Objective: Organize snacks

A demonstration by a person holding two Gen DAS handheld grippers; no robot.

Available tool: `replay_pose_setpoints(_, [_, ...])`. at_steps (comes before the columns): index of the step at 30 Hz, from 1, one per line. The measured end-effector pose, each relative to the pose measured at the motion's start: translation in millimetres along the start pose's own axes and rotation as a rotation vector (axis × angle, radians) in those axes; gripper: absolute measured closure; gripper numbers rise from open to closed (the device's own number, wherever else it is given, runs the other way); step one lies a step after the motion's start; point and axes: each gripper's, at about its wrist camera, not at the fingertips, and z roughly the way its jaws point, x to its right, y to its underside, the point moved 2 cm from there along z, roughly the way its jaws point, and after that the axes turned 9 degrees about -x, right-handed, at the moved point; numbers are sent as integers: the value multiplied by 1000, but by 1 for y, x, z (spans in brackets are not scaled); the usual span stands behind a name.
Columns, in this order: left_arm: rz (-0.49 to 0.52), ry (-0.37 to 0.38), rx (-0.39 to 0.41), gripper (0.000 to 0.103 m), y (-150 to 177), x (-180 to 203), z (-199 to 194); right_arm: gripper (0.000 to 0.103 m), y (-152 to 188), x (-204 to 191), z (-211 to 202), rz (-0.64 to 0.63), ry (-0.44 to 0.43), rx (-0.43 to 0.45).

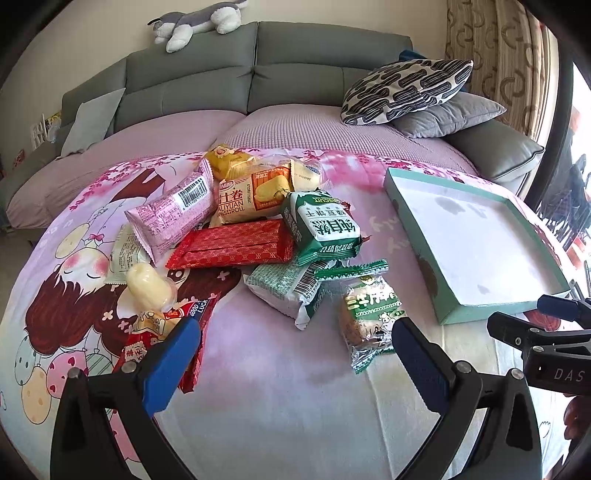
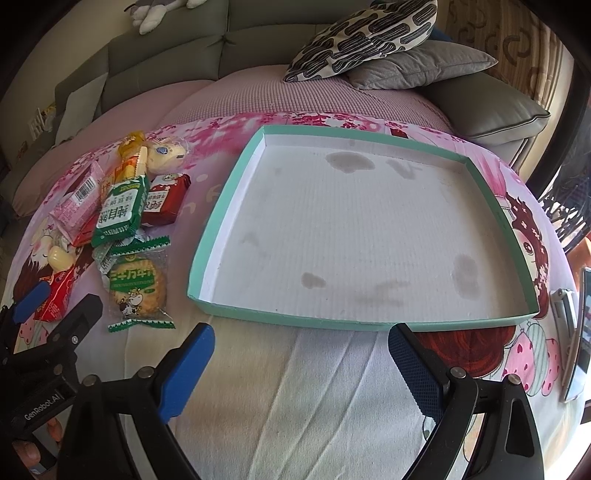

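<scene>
A heap of snack packets lies on a pink cartoon cloth: a red packet [image 1: 232,243], a green biscuit pack [image 1: 325,229], a pink packet [image 1: 170,218], a yellow swiss-roll pack [image 1: 251,195] and a round cookie pack [image 1: 369,317]. A shallow teal box [image 1: 412,236] with a white, stained bottom lies to their right, with nothing in it; in the right wrist view the box [image 2: 207,240] fills the middle. My left gripper [image 1: 295,347] is open, low in front of the heap. My right gripper [image 2: 301,350] is open, just short of the box's near rim.
A grey sofa [image 1: 295,66] with a patterned cushion [image 1: 406,88] and a grey cushion [image 1: 450,114] stands behind. A plush dog [image 1: 199,22] lies on its back. The cookie pack [image 2: 138,288] lies left of the box. A phone-like slab [image 2: 580,339] lies at the right edge.
</scene>
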Motion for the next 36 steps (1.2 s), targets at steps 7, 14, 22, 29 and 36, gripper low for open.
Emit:
replay_pose_setpoints(7, [-7, 33, -24, 0, 0, -3, -3, 6, 0, -2, -3, -4, 0, 8])
replay_pose_setpoints(14, [-13, 60, -28, 0, -1, -4, -9, 6, -1, -13, -7, -25, -11, 26])
replay_pose_setpoints(22, [-78, -4, -22, 0, -7, -38, -32, 6, -9, -45, -28, -86, -106, 135])
replay_pose_setpoints(29, [-171, -44, -34, 0, -8, -81, -27, 6, -18, -88, -24, -158, -189, 139])
replay_pose_setpoints(36, [-209, -26, -68, 1, -6, -99, -7, 20, -23, -114, -8, -212, -206, 95])
